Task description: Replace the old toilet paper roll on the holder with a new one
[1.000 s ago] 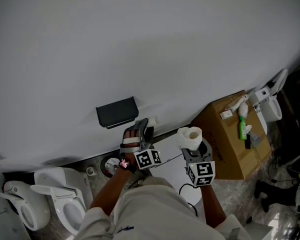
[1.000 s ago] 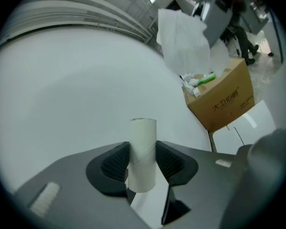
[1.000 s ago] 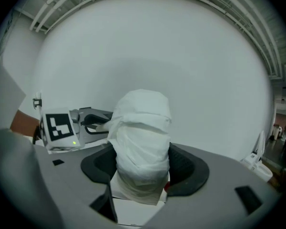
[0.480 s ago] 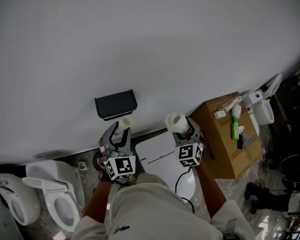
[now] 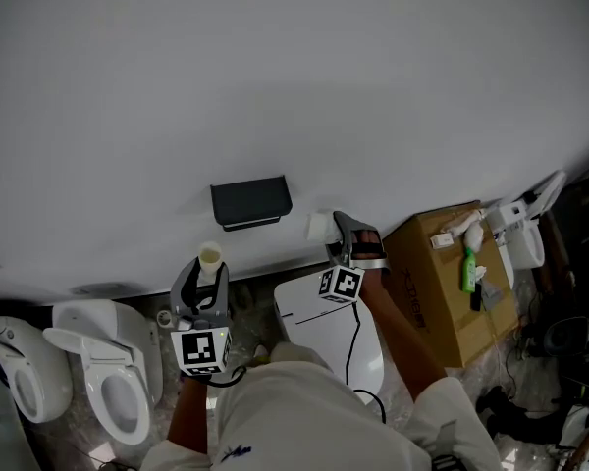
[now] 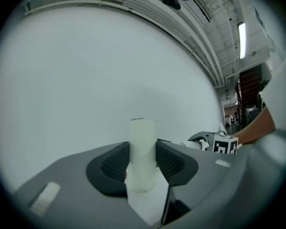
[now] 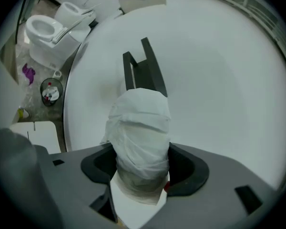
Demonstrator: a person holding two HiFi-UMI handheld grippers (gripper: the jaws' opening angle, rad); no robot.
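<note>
The black holder hangs on the white wall, with nothing on it that I can see. My left gripper is below and left of it, shut on the bare old cardboard tube, which stands upright between the pads. In the left gripper view the tube fills the gap of that gripper. My right gripper is just right of the holder, shut on the new white roll. In the right gripper view the roll sits in the gripper, and the holder is straight beyond it.
Two white toilets stand at the lower left. A white toilet lid lies below the grippers. A cardboard box with a green bottle and small items stands at right. A small bin is on the floor.
My left gripper pulled away from the holder, down and left, with the cardboard tube. My right gripper rolled over and carried the new roll in to the holder's right side.
</note>
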